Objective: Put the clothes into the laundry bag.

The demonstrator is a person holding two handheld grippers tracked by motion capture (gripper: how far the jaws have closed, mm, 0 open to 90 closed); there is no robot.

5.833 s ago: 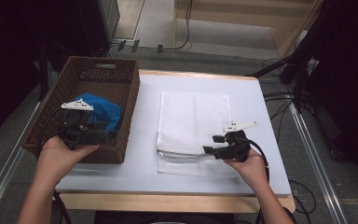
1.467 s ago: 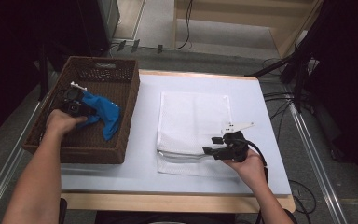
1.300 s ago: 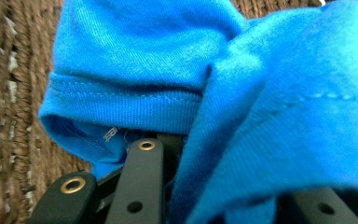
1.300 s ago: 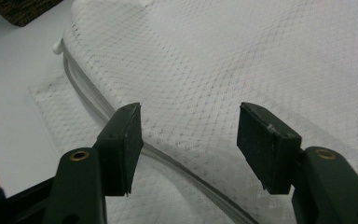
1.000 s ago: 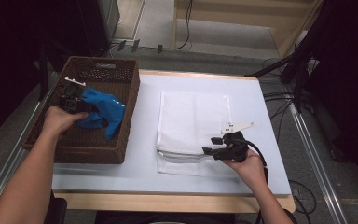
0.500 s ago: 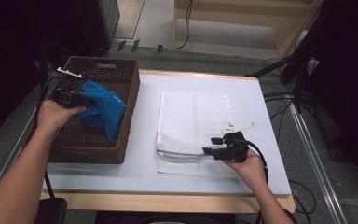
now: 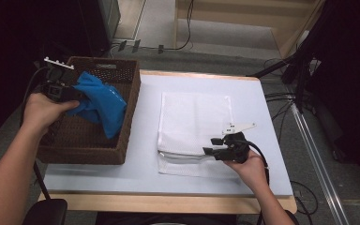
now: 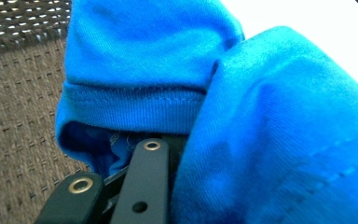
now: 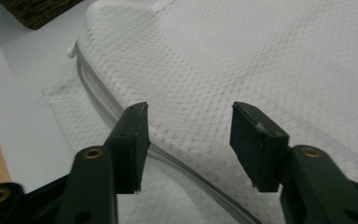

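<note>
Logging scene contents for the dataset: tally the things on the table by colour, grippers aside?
Blue: 1, the cloth held up over the basket
Brown: 1, the wicker basket
White: 1, the mesh laundry bag lying flat
Total: 3

A pale bench with a wooden front edge sits in the middle of the frame. Black cables lie on the grey floor at the right. A metal rail runs down the lower right. More cable curls at the top.
</note>
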